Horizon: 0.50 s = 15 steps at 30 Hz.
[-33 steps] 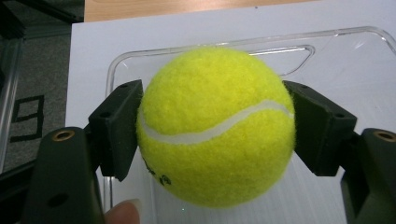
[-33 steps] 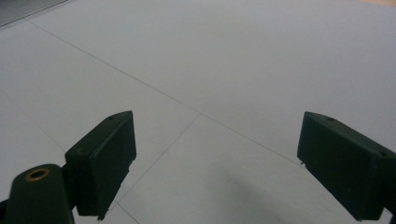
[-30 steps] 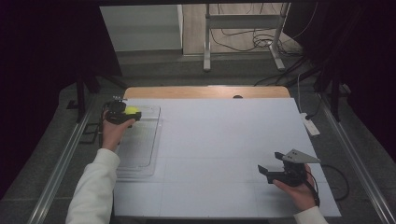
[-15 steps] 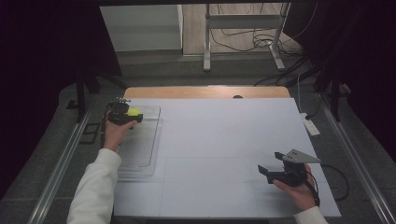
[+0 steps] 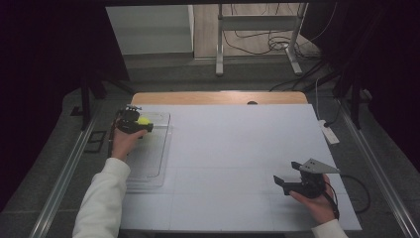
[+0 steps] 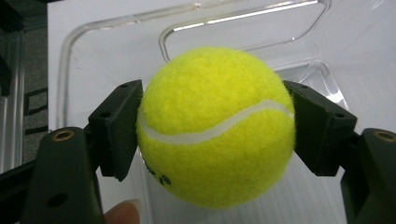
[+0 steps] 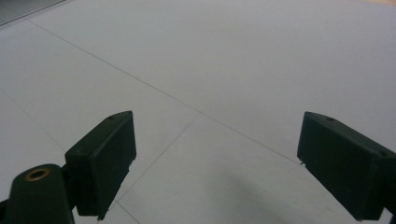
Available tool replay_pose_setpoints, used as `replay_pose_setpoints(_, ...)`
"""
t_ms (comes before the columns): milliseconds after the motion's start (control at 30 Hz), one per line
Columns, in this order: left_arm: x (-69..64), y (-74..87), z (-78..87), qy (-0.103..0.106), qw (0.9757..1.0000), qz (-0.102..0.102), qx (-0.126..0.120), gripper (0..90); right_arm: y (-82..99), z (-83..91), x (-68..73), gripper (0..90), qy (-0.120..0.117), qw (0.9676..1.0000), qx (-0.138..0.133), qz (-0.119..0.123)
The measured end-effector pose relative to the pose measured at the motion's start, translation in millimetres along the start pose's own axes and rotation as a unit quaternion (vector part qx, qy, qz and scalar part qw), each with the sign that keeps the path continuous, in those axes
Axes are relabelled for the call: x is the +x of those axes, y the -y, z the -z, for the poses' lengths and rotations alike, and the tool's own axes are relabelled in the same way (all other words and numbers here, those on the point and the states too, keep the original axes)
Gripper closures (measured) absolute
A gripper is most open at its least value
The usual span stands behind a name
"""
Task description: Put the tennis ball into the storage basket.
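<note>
My left gripper (image 6: 212, 135) clamps the tennis ball (image 6: 215, 126) above the clear tray (image 6: 70, 51), right gripper (image 7: 215, 163) gaping idle; released from here, I reckon it bounces out.

We see a bright yellow-green tennis ball (image 6: 215, 126) with a curved white seam and small black print low on its felt. The left gripper (image 6: 217, 128) around it is black, as is the right gripper (image 5: 289, 184), which carries a grey plate. The tray (image 5: 157, 163) at the left is clear, the table (image 5: 237, 148) pale white with thin grid lines, and the sleeve (image 5: 101, 201) white.
</note>
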<state>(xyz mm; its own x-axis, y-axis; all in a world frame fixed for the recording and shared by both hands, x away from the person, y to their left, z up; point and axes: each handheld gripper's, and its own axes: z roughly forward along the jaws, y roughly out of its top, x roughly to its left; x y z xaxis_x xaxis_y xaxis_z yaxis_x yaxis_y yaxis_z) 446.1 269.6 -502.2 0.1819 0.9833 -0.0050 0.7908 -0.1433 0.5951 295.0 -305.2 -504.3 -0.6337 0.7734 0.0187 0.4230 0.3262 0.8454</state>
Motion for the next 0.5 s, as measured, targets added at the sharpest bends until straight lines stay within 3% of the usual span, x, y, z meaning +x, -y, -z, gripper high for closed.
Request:
replay_pose_setpoints(167,-4.5,-1.4,-5.1,-0.013,0.9995,-0.023,0.017,26.3,0.1,-0.1,-0.6,12.1,0.0,1.0,0.0,0.0)
replay_pose_setpoints(500,-8.1,-1.5,-9.0,-0.024,0.9987,-0.035,0.027,26.1,0.3,-0.2,-0.5,12.1,0.0,1.0,0.001,0.0)
